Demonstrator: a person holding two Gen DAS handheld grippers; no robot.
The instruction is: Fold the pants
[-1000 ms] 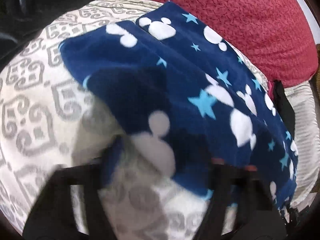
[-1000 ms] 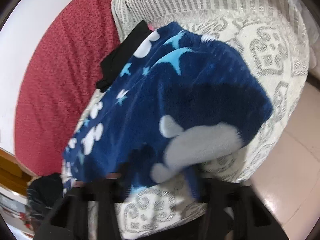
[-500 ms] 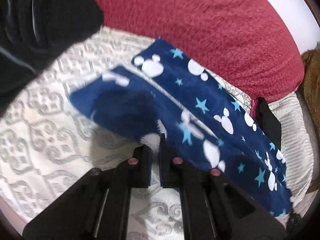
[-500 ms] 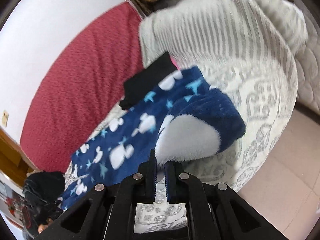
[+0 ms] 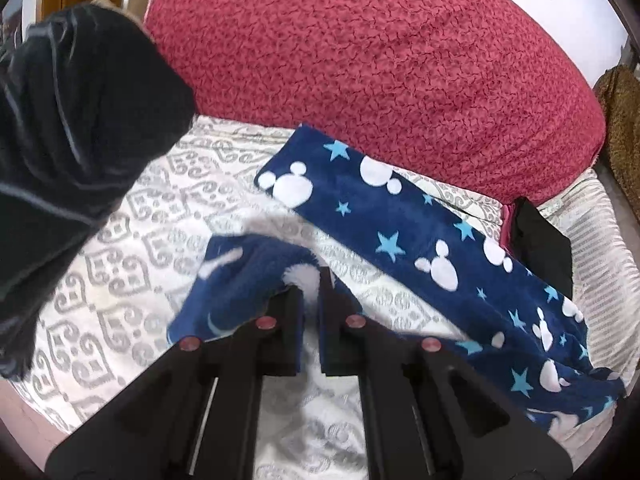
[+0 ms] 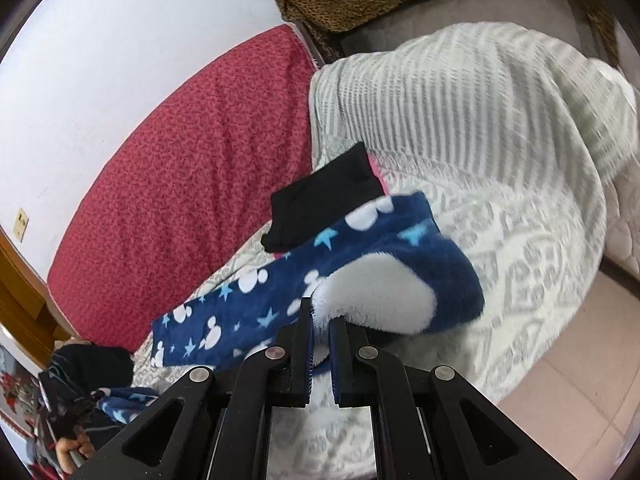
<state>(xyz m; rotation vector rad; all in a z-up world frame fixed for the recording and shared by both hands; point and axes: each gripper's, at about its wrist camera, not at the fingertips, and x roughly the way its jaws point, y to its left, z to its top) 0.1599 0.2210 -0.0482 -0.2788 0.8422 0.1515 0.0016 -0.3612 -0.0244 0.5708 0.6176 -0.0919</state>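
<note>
Navy fleece pants [image 5: 404, 232] with white mouse heads and blue stars lie across a white patterned bed. My left gripper [image 5: 310, 284] is shut on one leg end [image 5: 244, 280], lifted off the other leg, which lies flat along the red bolster. My right gripper [image 6: 320, 312] is shut on the waist end [image 6: 384, 280] and holds it raised above the bed. The pants stretch away to the left in the right wrist view [image 6: 224, 312].
A red quilted bolster [image 5: 380, 52] runs along the back by the wall. A black folded garment [image 5: 540, 248] lies by the pants, also in the right wrist view [image 6: 320, 200]. A dark garment [image 5: 72, 120] is at left. A striped grey-white blanket [image 6: 480, 112] is heaped at right; the floor [image 6: 580, 380] is beyond.
Both grippers have pulled back and up with the fabric in their jaws. The leg in the left gripper has peeled off the other leg, and the pants look smaller and further away.
</note>
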